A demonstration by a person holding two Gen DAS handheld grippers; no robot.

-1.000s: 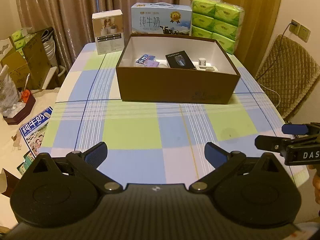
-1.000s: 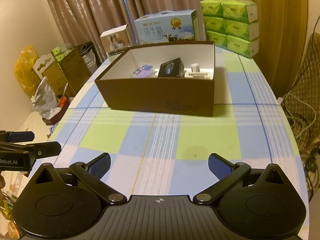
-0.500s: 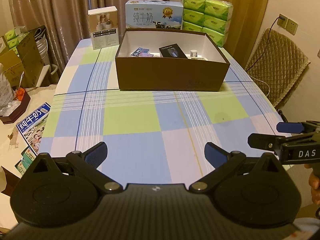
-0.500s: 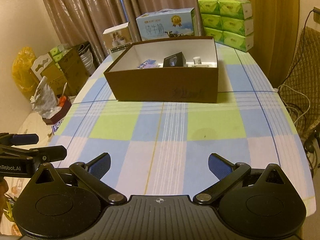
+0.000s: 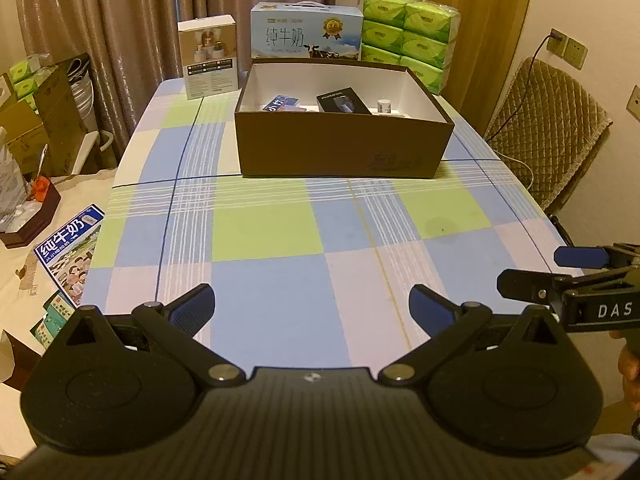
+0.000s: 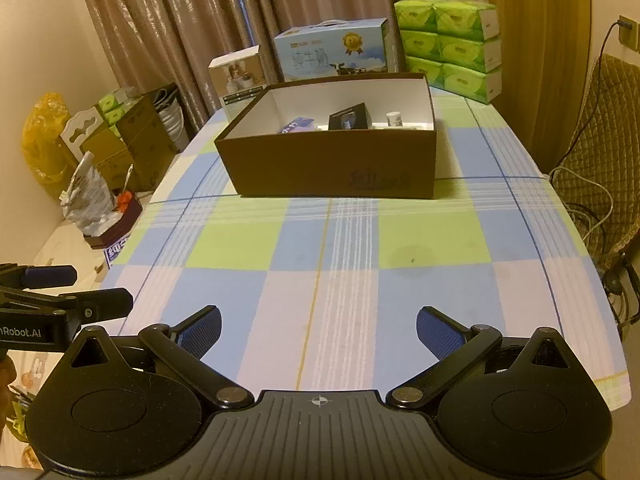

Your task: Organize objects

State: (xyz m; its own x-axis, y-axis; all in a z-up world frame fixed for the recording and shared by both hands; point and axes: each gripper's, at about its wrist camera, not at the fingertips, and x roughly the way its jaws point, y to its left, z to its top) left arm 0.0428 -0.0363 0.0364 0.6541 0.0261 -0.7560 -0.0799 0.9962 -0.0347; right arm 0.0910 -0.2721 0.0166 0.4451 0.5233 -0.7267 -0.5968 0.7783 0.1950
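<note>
A brown open box [image 5: 344,152] stands on the checked tablecloth at the far middle; it also shows in the right wrist view [image 6: 332,164]. Inside lie a black box [image 5: 343,101], a blue-purple packet [image 5: 282,105] and a small white bottle [image 5: 384,105]. My left gripper [image 5: 312,306] is open and empty above the table's near end. My right gripper [image 6: 319,328] is open and empty beside it, also at the near end. Each gripper shows at the edge of the other's view.
Behind the box stand a white product box [image 5: 208,62], a blue milk carton case [image 5: 306,36] and stacked green tissue packs [image 5: 408,40]. A quilted chair [image 5: 548,128] is at the right. Cartons and bags [image 6: 100,152] crowd the floor at the left.
Both grippers have drawn back from the brown box toward the table's near end. Both stayed open and empty.
</note>
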